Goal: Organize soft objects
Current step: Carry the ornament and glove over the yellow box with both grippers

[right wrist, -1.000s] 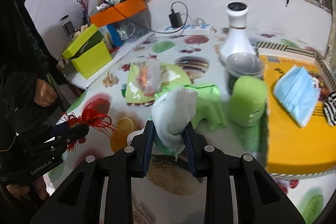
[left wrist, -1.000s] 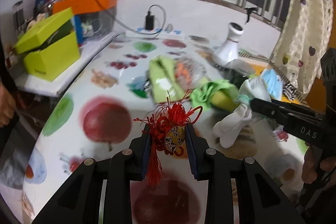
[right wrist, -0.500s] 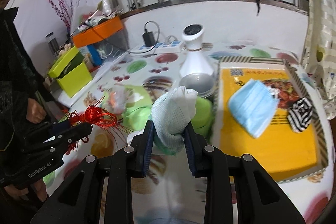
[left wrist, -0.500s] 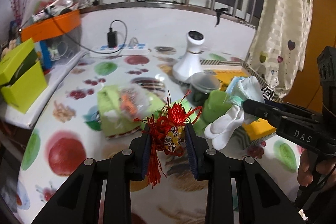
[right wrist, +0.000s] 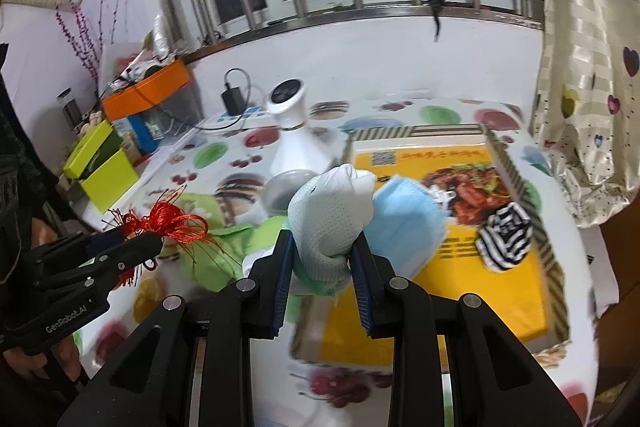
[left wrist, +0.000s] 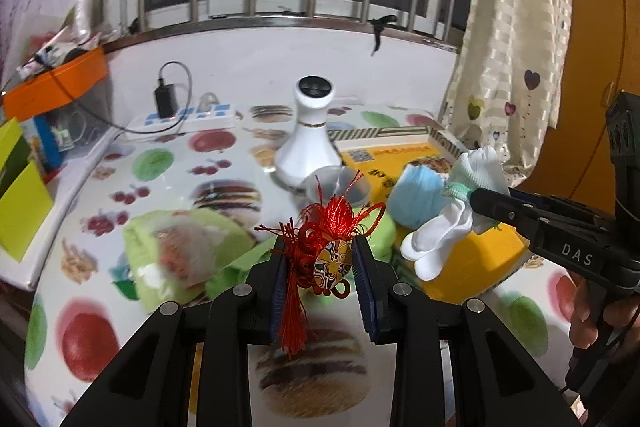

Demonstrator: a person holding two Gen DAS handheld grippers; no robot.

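My left gripper [left wrist: 322,259] is shut on a red tassel ornament [left wrist: 326,247] with a painted mask face, held above the table; it also shows in the right wrist view [right wrist: 168,223]. My right gripper [right wrist: 322,259] is shut on a white sock [right wrist: 332,215] with a green cuff, held over the near left corner of the yellow tray [right wrist: 516,291]. The sock also shows in the left wrist view [left wrist: 460,211]. A blue face mask [right wrist: 408,219] and a striped black-and-white cloth [right wrist: 504,235] lie on the tray.
A white vase-shaped device [left wrist: 310,143], a grey bowl [right wrist: 284,191], green cloths [left wrist: 188,251] and a green round object [left wrist: 380,231] sit mid-table. A power strip [left wrist: 188,119], green boxes [right wrist: 104,171] and an orange bin [right wrist: 148,95] stand at the left. A curtain [right wrist: 588,87] hangs on the right.
Both grippers have swung right toward the yellow tray, each still holding its object. The tray, mask and striped cloth have come more fully into view.
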